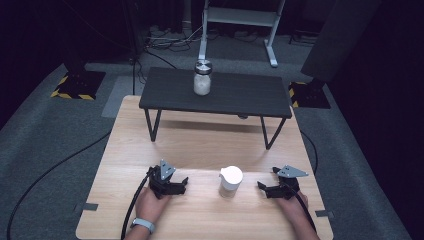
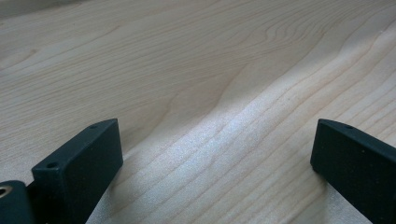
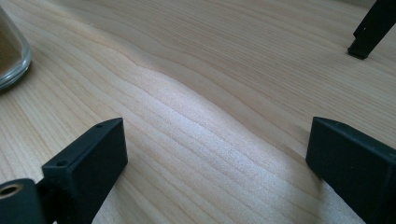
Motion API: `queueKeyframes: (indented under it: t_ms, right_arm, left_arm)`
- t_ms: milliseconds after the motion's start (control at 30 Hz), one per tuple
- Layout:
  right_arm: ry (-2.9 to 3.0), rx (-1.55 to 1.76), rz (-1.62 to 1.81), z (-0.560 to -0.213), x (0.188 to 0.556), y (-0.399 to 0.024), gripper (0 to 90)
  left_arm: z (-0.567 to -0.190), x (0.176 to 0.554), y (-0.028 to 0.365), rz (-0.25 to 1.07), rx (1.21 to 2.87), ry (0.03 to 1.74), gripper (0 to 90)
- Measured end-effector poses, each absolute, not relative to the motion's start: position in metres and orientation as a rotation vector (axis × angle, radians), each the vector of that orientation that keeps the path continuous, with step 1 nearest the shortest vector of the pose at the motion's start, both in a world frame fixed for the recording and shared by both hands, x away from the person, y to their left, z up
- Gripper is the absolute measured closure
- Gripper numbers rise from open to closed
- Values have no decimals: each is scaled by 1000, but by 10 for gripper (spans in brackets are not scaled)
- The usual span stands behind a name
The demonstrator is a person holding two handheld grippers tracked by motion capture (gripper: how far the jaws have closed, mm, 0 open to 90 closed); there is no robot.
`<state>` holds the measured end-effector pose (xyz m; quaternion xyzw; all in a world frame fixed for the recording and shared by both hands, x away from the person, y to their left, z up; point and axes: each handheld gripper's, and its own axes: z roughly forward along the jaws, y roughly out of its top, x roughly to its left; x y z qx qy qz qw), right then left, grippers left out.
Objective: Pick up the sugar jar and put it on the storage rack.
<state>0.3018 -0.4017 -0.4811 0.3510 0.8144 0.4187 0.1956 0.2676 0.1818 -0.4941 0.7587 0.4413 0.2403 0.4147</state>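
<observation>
Both tools, left tool [image 1: 172, 186] and right tool [image 1: 269, 190], rest wide apart and empty on the counter [image 1: 200, 145], flanking the white-lidded jar [image 1: 231, 181], probably ready to grasp it.

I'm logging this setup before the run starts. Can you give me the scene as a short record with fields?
surface: wooden table
raised stand: small black bench on the table's far half
on bench: glass jar with metal lid, white contents
between hands: white-lidded jar, upright on the table
left tool: open, nothing between jaws
right tool: open, nothing between jaws
contact: neither tool touches a jar
</observation>
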Motion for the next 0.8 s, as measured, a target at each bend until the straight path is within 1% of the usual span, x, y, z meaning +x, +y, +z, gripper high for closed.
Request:
queueKeyframes:
  t_ms: [800]
  right_arm:
    - [2276, 995, 1167, -481, 303, -400, 49]
  left_arm:
    - [-494, 268, 181, 605, 1906, 1111, 20]
